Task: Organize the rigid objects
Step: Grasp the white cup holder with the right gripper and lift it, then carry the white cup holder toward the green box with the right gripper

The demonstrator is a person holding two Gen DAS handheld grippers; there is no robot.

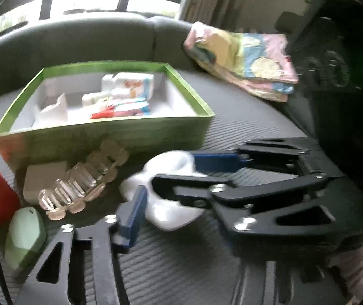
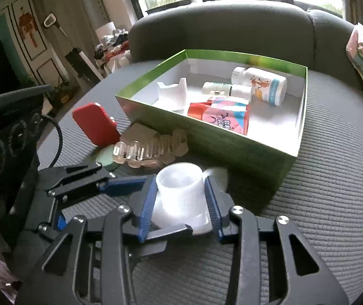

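Note:
A green box (image 2: 232, 147) with a white inside stands on the grey sofa seat and holds bottles (image 2: 260, 85) and a white holder (image 2: 173, 94). My right gripper (image 2: 180, 200) is shut on a white plastic cup (image 2: 178, 193) just in front of the box. In the left wrist view the right gripper (image 1: 171, 175) reaches in from the right, gripping the white cup (image 1: 166, 213). My left gripper (image 2: 105, 178) is open beside the cup, its blue pad (image 1: 133, 221) close to it. A clear hair clip (image 2: 145, 152), a red case (image 2: 96, 123) and a pale green oval (image 1: 25, 236) lie by the box.
A folded pastel cloth (image 1: 247, 61) lies on the seat at the right. The sofa backrest (image 2: 219, 28) rises behind the box. Dark equipment (image 2: 6, 139) with a cable sits at the left. A window is behind the sofa.

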